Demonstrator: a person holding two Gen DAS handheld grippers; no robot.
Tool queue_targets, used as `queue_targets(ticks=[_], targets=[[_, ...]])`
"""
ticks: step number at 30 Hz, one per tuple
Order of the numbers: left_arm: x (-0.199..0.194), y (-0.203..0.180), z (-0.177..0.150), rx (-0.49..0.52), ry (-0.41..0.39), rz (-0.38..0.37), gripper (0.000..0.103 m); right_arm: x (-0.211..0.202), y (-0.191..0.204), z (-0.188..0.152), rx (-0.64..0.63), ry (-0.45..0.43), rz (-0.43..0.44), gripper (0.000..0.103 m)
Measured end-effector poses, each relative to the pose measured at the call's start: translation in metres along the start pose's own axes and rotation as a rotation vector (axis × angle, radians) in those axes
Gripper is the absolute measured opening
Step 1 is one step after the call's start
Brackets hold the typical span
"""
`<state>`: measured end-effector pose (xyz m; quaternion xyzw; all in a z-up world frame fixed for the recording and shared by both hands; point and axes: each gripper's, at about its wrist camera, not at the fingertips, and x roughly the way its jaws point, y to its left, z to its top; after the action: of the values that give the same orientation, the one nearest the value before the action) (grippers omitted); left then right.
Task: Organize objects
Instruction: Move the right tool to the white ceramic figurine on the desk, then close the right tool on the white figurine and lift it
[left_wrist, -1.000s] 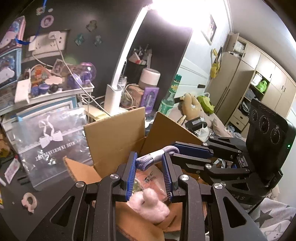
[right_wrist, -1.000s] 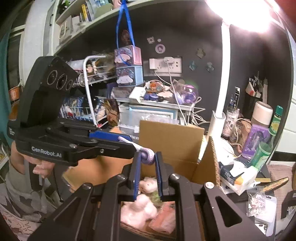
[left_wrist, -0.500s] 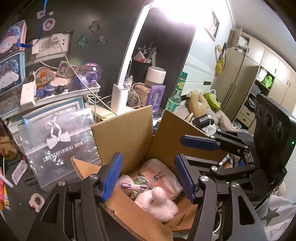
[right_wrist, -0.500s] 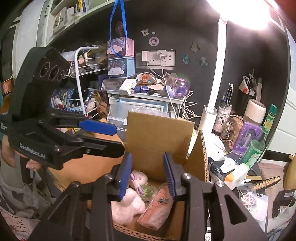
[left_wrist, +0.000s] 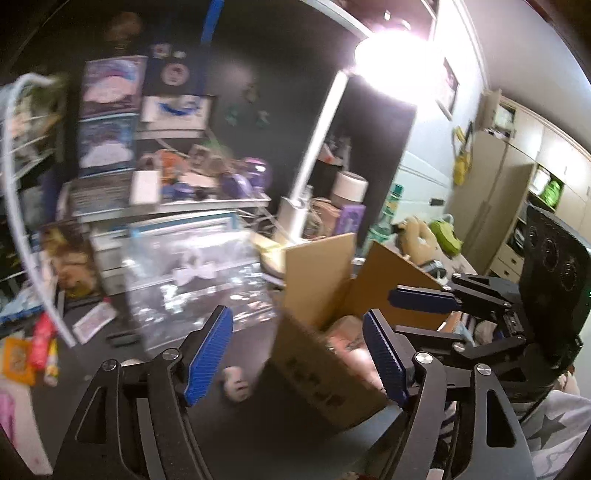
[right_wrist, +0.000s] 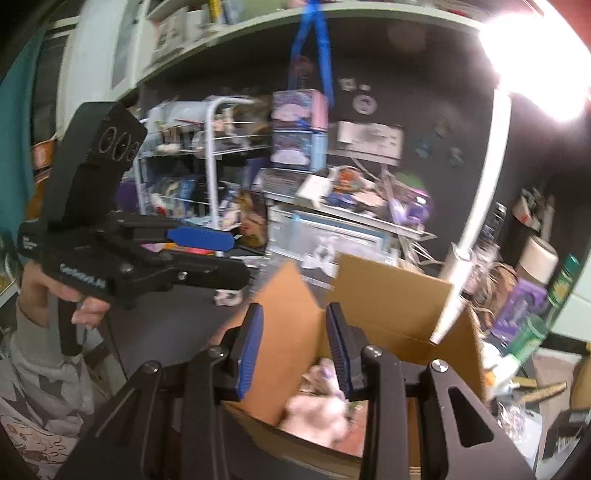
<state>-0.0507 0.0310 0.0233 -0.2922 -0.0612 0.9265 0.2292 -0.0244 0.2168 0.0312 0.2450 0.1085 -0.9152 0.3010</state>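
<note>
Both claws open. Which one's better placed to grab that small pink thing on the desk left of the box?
Left, probably. The pink thing lies on the dark desk just beyond the left claw, which is open and empty. The right claw hangs over the box, farther from it.

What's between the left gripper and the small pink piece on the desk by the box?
Nothing visible. The left gripper is open; the small pink piece lies on the dark desk ahead of it, just left of the cardboard box.
</note>
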Motion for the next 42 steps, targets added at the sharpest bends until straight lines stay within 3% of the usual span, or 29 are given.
queue_targets(ticks=[10, 18, 20, 25, 31, 35, 42], targets=[[-0.055, 0.079, -0.045, -0.116, -0.042, 0.12, 0.078, 0.045, 0.088, 0.018, -0.11, 0.056, 0.163, 0.032], [-0.057, 0.123, -0.086, -0.194, -0.015, 0.133, 0.081, 0.111, 0.125, -0.014, -0.028, 0.209, 0.224, 0.032], [-0.055, 0.13, -0.094, -0.213, -0.007, 0.129, 0.081, 0.129, 0.122, -0.027, 0.018, 0.253, 0.182, 0.032], [-0.043, 0.145, -0.113, -0.249, 0.021, 0.118, 0.082, 0.157, 0.102, -0.053, 0.096, 0.303, -0.02, 0.032], [-0.023, 0.152, -0.123, -0.271, 0.056, 0.059, 0.082, 0.177, 0.077, -0.06, 0.145, 0.335, -0.176, 0.032], [-0.014, 0.154, -0.124, -0.268, 0.071, 0.042, 0.082, 0.191, 0.068, -0.06, 0.162, 0.345, -0.232, 0.032], [-0.01, 0.159, -0.126, -0.28, 0.084, 0.045, 0.082, 0.208, 0.059, -0.062, 0.189, 0.37, -0.252, 0.032]])
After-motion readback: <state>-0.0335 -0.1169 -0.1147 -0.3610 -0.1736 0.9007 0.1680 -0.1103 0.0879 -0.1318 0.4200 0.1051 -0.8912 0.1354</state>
